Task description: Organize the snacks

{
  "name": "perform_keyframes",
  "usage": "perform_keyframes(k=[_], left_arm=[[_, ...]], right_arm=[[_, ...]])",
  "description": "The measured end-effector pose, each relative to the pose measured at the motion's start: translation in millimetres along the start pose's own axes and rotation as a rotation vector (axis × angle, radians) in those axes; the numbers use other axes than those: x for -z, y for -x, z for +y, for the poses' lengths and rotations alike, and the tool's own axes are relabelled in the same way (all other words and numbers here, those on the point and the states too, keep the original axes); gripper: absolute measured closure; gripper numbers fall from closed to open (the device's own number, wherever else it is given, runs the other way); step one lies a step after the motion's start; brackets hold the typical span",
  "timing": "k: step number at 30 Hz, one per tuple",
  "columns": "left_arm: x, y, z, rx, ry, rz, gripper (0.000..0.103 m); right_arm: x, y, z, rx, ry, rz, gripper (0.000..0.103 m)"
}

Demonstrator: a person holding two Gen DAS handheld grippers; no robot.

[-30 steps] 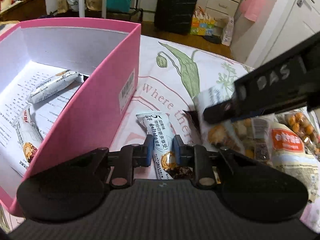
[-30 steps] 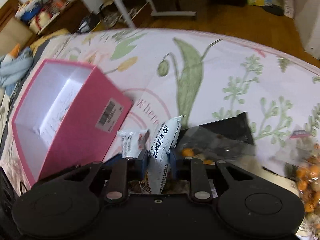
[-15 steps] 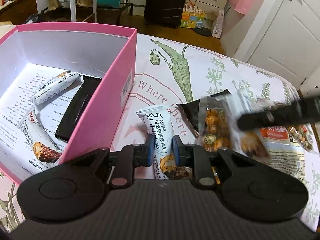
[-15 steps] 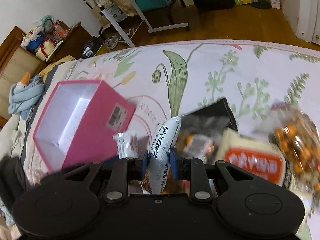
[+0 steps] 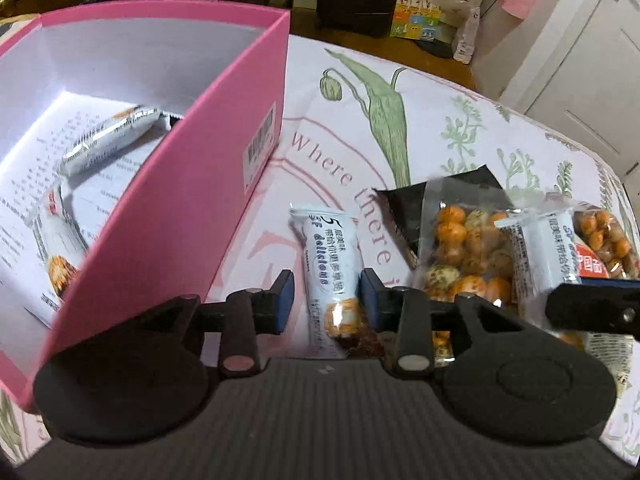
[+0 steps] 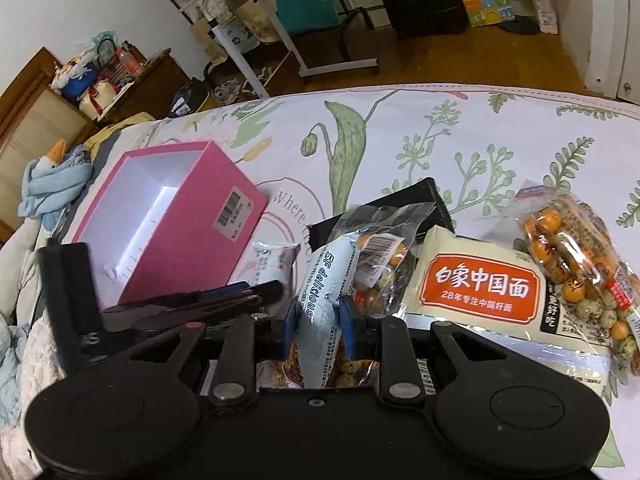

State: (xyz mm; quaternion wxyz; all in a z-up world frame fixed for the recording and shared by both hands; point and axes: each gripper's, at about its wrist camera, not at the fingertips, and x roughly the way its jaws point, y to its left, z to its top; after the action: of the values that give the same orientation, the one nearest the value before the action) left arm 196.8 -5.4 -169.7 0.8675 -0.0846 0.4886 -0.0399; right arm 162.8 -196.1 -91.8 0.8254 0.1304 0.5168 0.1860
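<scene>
Our left gripper (image 5: 327, 294) has just been opening; a white snack bar (image 5: 332, 268) lies loose between its pads on the bedsheet (image 5: 440, 104). Only this view shows two bars inside the pink box (image 5: 180, 216). Our right gripper (image 6: 318, 322) clamps another bar (image 6: 320, 300); its lower end is hidden.

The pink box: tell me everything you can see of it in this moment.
The pink box is an open rectangular carton, apparently stiff card: pink outside, white inside, no lid visible. A white barcode sticker sits on its near side wall. It stands upright on the floral cloth, left of the loose snack pile. A printed sheet lines its floor, and at least two white snack packets lie on it, one further back, one nearer. Neither gripper touches the box.
</scene>
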Motion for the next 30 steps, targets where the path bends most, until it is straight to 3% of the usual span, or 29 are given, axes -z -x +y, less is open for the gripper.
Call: perform_keyframes(k=[1, 2, 8, 12, 16, 25, 30], left_arm=[[0.7, -0.1, -0.6, -0.002, -0.009, 0.001, 0.077], [1.0, 2.2, -2.2, -0.002, -0.027, -0.005, 0.079], [4.6, 24.2, -2.1, 0.013, -0.097, 0.000, 0.080], [12.0, 45.9, 1.5, 0.033, -0.148, 0.019, 0.080], [19.3, 72.6, 3.0, 0.069, -0.201, 0.027, 0.080], [37.9, 127.8, 17.4, 0.145, -0.297, 0.102, 0.080], [44.5, 159.2, 37.5, 0.171, -0.310, 0.117, 0.080]], right_arm=[[1.3, -0.5, 1.0, -0.001, 0.002, 0.004, 0.075], [3.1, -0.6, 1.8, -0.004, 0.000, 0.008, 0.075], [19.4, 1.3, 7.6, -0.025, -0.015, -0.018, 0.075], [43.9, 9.7, 2.3, -0.108, -0.120, -0.116, 0.075], [64.5, 15.3, 4.1, -0.144, -0.180, -0.144, 0.075], [74.1, 20.0, 47.4, -0.072, -0.105, 0.048, 0.075], [81.0, 29.0, 82.4, -0.065, -0.027, 0.107, 0.075]])
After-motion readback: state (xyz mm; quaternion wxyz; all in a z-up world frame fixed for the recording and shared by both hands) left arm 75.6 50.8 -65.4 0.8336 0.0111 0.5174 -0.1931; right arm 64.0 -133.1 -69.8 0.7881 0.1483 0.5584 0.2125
